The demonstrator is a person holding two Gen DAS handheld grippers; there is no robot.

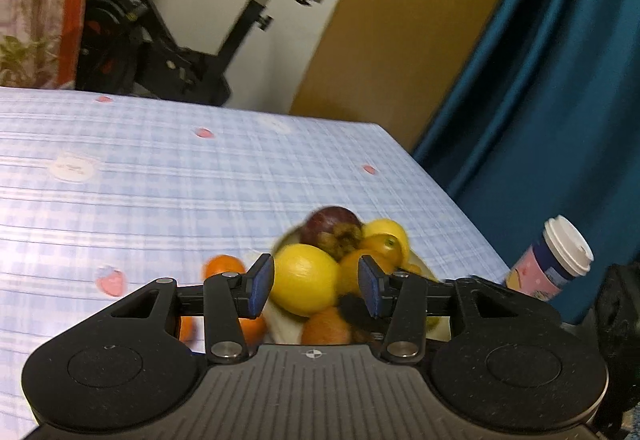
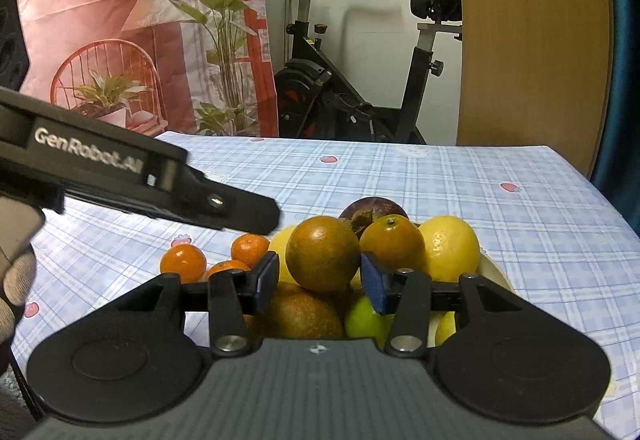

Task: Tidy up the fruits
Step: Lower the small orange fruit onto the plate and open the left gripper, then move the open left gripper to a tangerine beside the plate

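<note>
Item: your right gripper (image 2: 319,282), fingers parted, frames the top orange (image 2: 322,254) for picking; tangerines (image 2: 183,262) sorted at nine o'clock; left gripper (image 1: 316,288) likewise spread.

My left tool (image 1: 316,286) is level w/ jaws apart, blue pads (image 1: 262,286) facing each other. My right tool (image 2: 319,282) is likewise spread, pads (image 2: 374,284) vertical. In right wrist view the left tool body (image 2: 120,167) crosses from the left, angled down; gloved left hand (image 2: 16,288) at frame edge.
</note>
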